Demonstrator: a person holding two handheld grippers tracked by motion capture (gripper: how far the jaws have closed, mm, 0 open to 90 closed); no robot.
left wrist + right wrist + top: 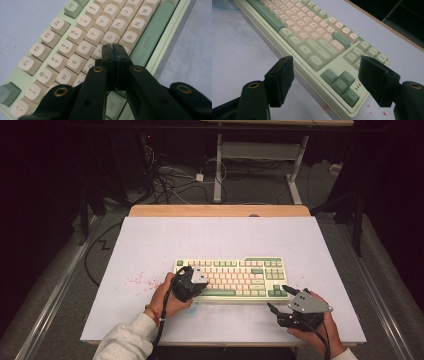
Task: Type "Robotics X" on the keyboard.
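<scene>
I have the keyboard (231, 279) lying flat on the counter (150, 245), lower centre of the high view. My left gripper (115, 48) sits over its left half with the jaws pressed tight together, holding nothing; closed like that they make one narrow tip, which I judge suits poking a single key around F and G. My right gripper (325, 75) waits at the keyboard's lower right corner, jaws wide and empty, framing the arrow keys (342, 83), probably ready to steady the case.
</scene>
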